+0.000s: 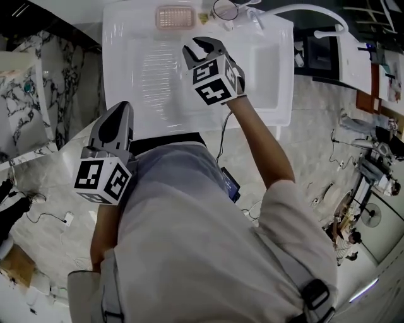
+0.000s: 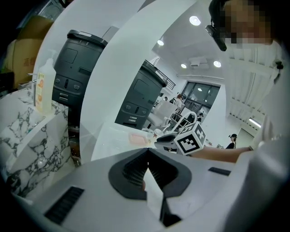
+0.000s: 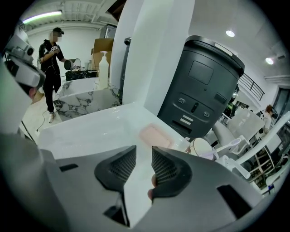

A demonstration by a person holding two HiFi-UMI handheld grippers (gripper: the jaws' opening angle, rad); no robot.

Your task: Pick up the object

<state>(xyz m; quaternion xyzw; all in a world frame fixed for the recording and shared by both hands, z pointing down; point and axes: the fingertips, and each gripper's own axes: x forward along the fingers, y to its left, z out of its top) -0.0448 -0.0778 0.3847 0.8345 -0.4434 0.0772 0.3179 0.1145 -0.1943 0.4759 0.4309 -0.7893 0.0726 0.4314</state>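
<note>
A flat pink object (image 1: 175, 17) (image 3: 155, 136) lies on the back rim of a white washbasin (image 1: 265, 82); in the left gripper view the pink object (image 2: 138, 138) shows small and far off. My right gripper (image 1: 202, 47) (image 3: 144, 152) hangs over the basin a little short of it, pointing down toward it. Its jaws stand open with a clear gap and nothing between them. My left gripper (image 1: 120, 113) (image 2: 148, 149) is at the basin's front left corner, its jaws shut together and empty. The right gripper (image 2: 161, 139) also shows from the left gripper view.
A round cup (image 1: 225, 9) (image 3: 201, 147) and a white tap (image 1: 315, 12) stand right of the pink object. A tall dark grey machine (image 3: 204, 86) rises behind the basin. A marble-topped counter (image 1: 25, 94) is at left. A person (image 3: 52, 68) stands far back.
</note>
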